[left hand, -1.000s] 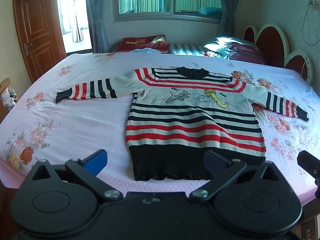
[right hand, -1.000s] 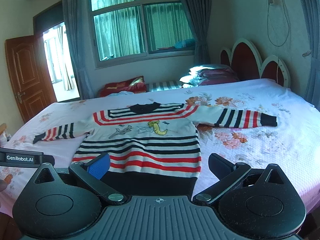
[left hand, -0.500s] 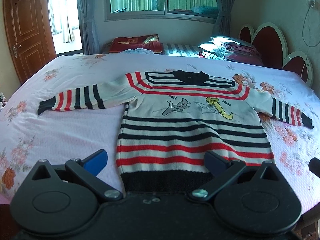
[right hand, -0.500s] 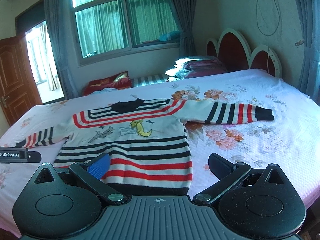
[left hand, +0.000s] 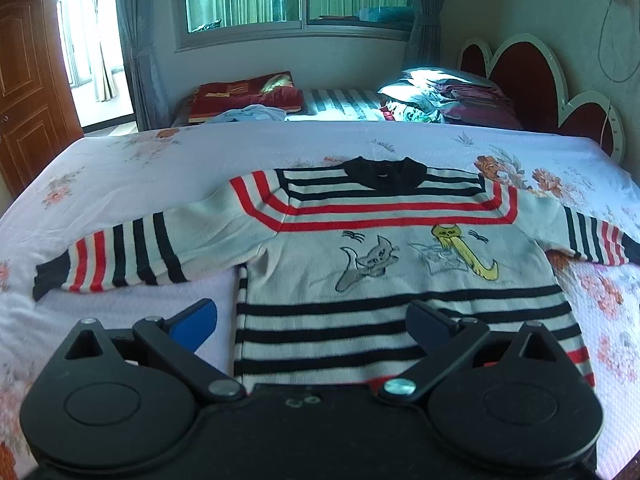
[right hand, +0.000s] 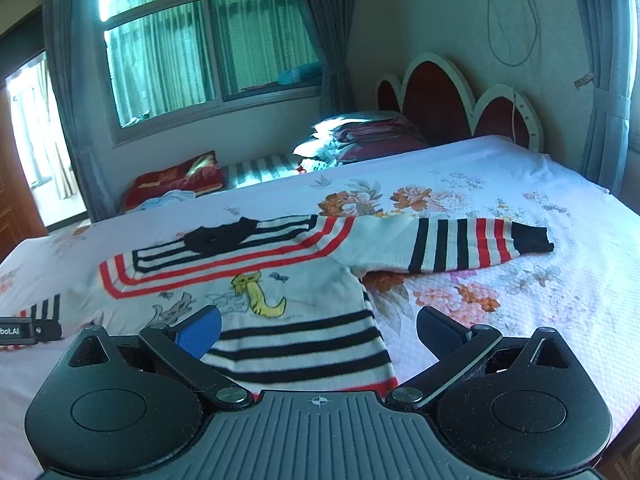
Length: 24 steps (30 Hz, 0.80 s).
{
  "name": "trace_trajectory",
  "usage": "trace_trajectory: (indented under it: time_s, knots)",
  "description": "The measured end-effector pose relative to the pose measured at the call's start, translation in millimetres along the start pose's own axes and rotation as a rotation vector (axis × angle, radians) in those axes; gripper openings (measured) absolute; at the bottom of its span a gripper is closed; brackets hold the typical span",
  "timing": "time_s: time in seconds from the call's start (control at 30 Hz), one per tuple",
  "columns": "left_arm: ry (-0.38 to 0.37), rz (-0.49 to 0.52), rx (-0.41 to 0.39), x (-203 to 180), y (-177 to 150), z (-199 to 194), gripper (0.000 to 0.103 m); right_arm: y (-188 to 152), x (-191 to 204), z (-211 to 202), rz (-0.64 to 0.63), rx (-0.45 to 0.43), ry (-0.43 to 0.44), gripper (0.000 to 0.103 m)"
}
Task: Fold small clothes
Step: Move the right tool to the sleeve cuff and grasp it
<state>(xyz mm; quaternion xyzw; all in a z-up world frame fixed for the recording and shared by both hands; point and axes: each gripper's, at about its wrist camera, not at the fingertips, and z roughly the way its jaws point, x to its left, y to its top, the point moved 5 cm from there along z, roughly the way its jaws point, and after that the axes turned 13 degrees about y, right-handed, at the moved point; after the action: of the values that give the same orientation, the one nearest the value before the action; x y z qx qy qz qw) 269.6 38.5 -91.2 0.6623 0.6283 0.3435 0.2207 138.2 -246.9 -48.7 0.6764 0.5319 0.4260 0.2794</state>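
Note:
A small striped sweater (left hand: 380, 248) (right hand: 280, 280) in white, red and black, with two cartoon cats on the chest, lies flat and face up on the bed, both sleeves spread out. My left gripper (left hand: 312, 320) hovers open over its lower left body, holding nothing. Over the sweater's lower right side my right gripper (right hand: 318, 328) stands open too, empty. The right sleeve (right hand: 472, 246) stretches across the floral sheet. The sweater's hem is hidden behind both gripper bodies. A corner of the left gripper (right hand: 16, 331) shows at the left edge of the right wrist view.
The bed (left hand: 120, 168) has a pale floral sheet. Folded bedding and pillows (left hand: 448, 96) are piled by the red headboard (left hand: 520, 72). A red cushion (left hand: 244, 94) and loose cloth lie under the window. A wooden door (left hand: 24, 92) stands at left.
Both grippers have moved forward over the bed, closer to the sweater; its hem has slipped out of sight beneath them. Jaws stayed open.

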Motion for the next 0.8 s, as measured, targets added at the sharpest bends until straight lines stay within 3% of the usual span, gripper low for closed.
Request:
trace_trajectory:
  time_s: [0.2, 0.37, 0.47, 0.5, 0.57, 0.8]
  knots:
    - [0.01, 0.035, 0.006, -7, 20, 39, 0.099, 9, -15, 29, 0.017, -0.006, -0.073, 0.102]
    - [-0.014, 0.043, 0.02, -28, 28, 64, 0.098, 17, -50, 53, 0.047, 0.002, -0.11, 0.102]
    - [-0.002, 0.044, 0.03, -48, 33, 79, 0.098, 23, -82, 69, 0.066, 0.003, -0.123, 0.1]
    - [0.003, 0.048, 0.036, -56, 34, 84, 0.095, 26, -97, 75, 0.076, 0.006, -0.124, 0.089]
    - [0.004, 0.059, 0.045, -73, 37, 93, 0.09, 31, -127, 90, 0.112, 0.025, -0.124, 0.082]
    - [0.016, 0.053, 0.091, -127, 51, 124, 0.088, 44, -237, 133, 0.204, 0.075, -0.196, 0.082]
